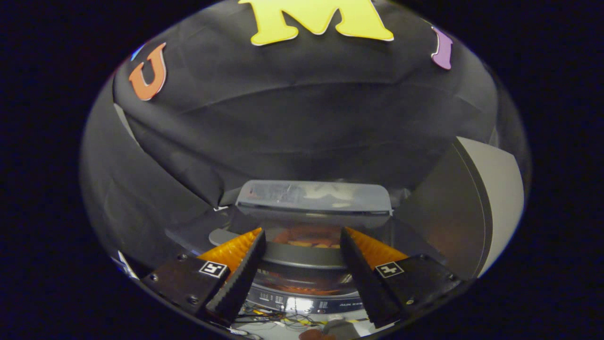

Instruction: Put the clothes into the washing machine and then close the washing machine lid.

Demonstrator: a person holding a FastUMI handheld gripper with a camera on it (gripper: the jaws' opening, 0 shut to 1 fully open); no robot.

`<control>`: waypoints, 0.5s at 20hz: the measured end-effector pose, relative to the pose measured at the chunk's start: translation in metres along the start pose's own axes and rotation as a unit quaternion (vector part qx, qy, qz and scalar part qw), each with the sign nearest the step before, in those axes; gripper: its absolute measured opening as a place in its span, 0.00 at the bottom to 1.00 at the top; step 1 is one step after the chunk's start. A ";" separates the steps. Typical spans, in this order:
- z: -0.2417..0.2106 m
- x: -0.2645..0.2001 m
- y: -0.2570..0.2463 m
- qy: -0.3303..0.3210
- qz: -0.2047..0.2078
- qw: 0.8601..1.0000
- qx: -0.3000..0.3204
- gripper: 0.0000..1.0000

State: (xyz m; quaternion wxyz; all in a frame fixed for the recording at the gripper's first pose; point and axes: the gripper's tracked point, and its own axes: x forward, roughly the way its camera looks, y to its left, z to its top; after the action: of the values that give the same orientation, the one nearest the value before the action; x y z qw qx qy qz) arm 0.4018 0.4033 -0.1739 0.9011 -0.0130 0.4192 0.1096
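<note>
Gripper [302,236]: fingers spread wide; nothing between them; poised above the washing machine
Washing machine [302,302]: top-loader just ahead of the fingers; control strip near their bases
Clothes [309,236]: orange fabric in the drum, seen between the fingertips
Lid [314,197]: translucent; raised open beyond the drum
Panel [490,198]: pale; right of the machine

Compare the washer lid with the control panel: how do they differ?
The lid is pale, translucent, raised beyond the fingertips; the control panel is dark, glossy, lying low between the fingers. Both belong to the washer. The gripper is open, holding nothing.
</note>
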 end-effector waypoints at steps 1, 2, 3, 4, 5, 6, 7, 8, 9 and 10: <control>-0.004 -0.006 0.001 -0.008 -0.002 1.000 -0.003 0.98; -0.007 -0.011 0.003 -0.011 -0.002 1.000 -0.006 0.98; -0.011 -0.019 0.003 -0.011 -0.003 1.000 -0.007 0.98; -0.013 -0.025 0.004 -0.013 -0.005 1.000 -0.009 0.98; -0.015 -0.028 0.005 -0.018 -0.007 1.000 -0.009 0.98; -0.015 -0.038 0.005 -0.022 -0.008 1.000 -0.008 0.98; -0.016 -0.044 0.005 -0.025 -0.008 1.000 -0.005 0.98; -0.018 -0.052 0.004 -0.029 -0.008 1.000 -0.001 0.98; -0.018 -0.062 0.002 -0.035 -0.008 0.999 0.000 0.98; -0.018 -0.072 -0.001 -0.045 -0.011 0.999 -0.002 0.98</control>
State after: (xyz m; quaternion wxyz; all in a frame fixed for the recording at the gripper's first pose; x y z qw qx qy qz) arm 0.3435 0.3870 -0.1310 0.9200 -0.0143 0.3782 0.1014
